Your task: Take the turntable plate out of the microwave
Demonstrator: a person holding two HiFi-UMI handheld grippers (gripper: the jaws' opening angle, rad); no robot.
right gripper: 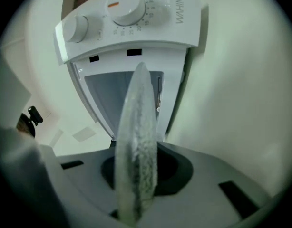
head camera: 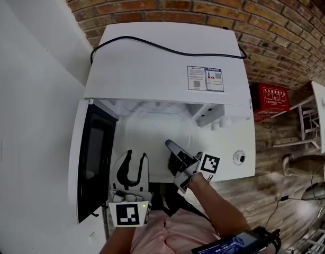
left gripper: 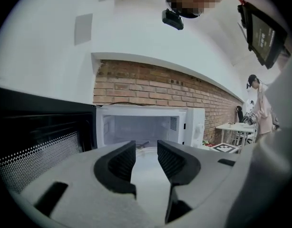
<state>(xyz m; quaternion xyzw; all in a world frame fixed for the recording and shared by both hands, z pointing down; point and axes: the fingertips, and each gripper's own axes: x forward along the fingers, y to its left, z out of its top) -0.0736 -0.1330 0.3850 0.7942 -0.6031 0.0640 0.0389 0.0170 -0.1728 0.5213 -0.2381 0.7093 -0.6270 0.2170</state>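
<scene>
Glass plate (right gripper: 136, 127) is sitting mid-frame at the microwave (head camera: 152, 62) mouth, right gripper (head camera: 170, 144) pinching its rim; left gripper (left gripper: 146, 158) is hanging open, empty. One-edge grip is probably risking slip or tilt.

Mwave (head camera: 162, 57) x1, plate (right gripper: 136, 127) x1, grippers (head camera: 137, 155) (head camera: 169, 143) x2

Bright, soft, even light fills all three views, with only faint shadows. In the head view the white microwave (head camera: 162, 62) looks washed out and the brick wall (head camera: 205, 4) bows at the edges. Both gripper views have dark, round fisheye borders. In the right gripper view the turntable plate (right gripper: 136, 146) blurs close to the lens.
</scene>
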